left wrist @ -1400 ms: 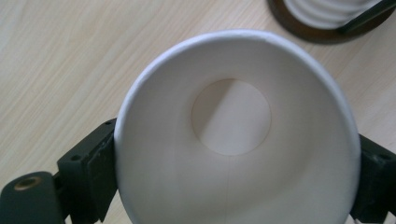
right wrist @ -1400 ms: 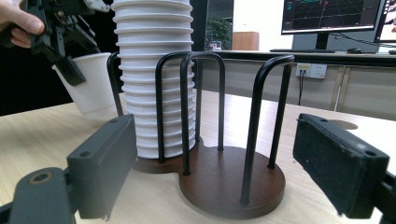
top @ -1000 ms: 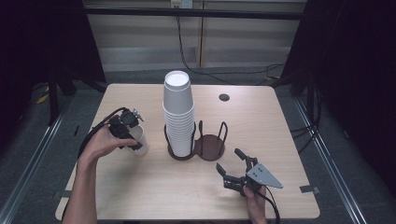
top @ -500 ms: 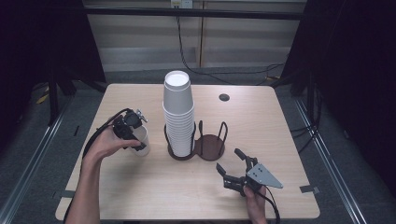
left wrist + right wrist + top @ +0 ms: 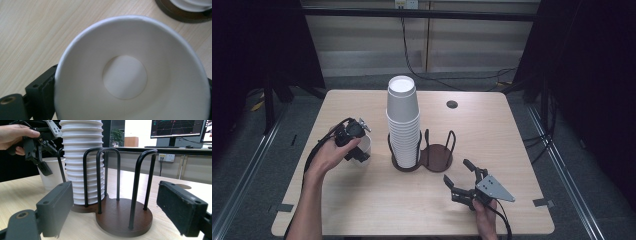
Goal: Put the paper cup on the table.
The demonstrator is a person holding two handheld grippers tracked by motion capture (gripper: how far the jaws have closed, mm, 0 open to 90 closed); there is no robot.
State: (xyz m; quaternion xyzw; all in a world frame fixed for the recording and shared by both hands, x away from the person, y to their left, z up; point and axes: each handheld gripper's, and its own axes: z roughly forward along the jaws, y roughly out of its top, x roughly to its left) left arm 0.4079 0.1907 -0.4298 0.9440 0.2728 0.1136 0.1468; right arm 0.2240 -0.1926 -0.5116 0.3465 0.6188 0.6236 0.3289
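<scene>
A single white paper cup stands upright on the table at the left. My left gripper reaches down over it, and the cup sits between the jaws. Those jaws have just been opening; the rim looks round and unsqueezed. A tall stack of white cups fills the left bay of a dark brown wire holder, whose right bay is bare. My right gripper rests near the front edge, open, its jaws pointing at the holder and the stack.
The wooden table has a small round dark hole at the back right. Tape marks sit at its front corners. A monitor stands on a desk beyond the table.
My left hand and its gripper have edged slightly to the right at the single cup. The right gripper has stayed where it was.
</scene>
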